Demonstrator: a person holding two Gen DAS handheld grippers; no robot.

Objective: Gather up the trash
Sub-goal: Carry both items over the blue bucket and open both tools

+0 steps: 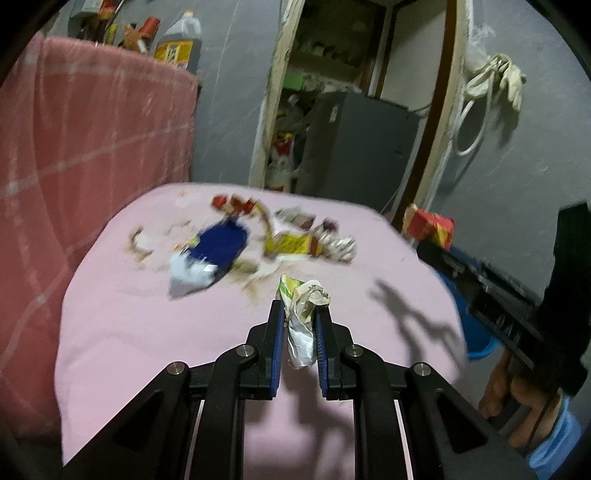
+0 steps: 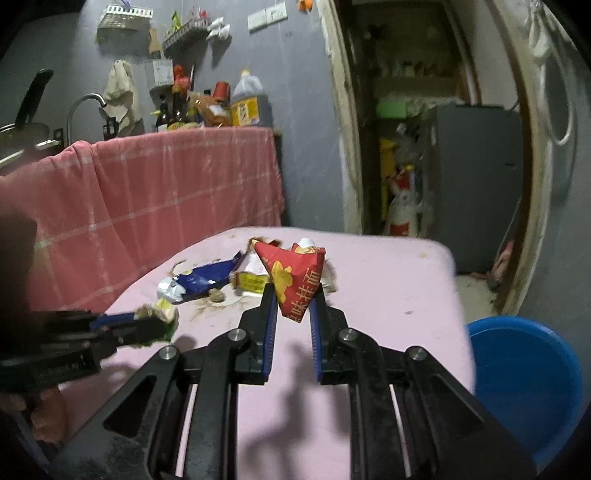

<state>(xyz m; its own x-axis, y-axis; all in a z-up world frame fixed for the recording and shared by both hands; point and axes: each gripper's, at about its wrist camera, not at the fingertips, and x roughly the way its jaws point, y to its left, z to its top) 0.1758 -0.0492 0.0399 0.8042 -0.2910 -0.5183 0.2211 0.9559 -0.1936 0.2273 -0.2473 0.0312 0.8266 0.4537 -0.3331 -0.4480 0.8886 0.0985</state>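
Your left gripper (image 1: 300, 314) was clamped on a crumpled white-and-green wrapper (image 1: 303, 325), held above the pink cloth-covered table (image 1: 129, 314). Your right gripper (image 2: 292, 301) pinched a red noodle packet (image 2: 293, 280) over the same table, the round blue plastic basin (image 2: 524, 380) just beside its right edge. A torn blue wrapper (image 2: 203, 280) and yellow scraps (image 1: 291, 243) lay farther back.

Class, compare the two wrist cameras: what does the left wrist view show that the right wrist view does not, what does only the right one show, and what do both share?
Only the left wrist view shows pale gloves hanging on the wall and the silver inside of the crumpled wrapper between the left tongs.

Only the right wrist view shows a curved tap, wall shelves and the printing on the red packet held by the right tongs.

Both show the pink table, blue wrapper, blue bin, oil jug, grey fridge and red checked cloth.
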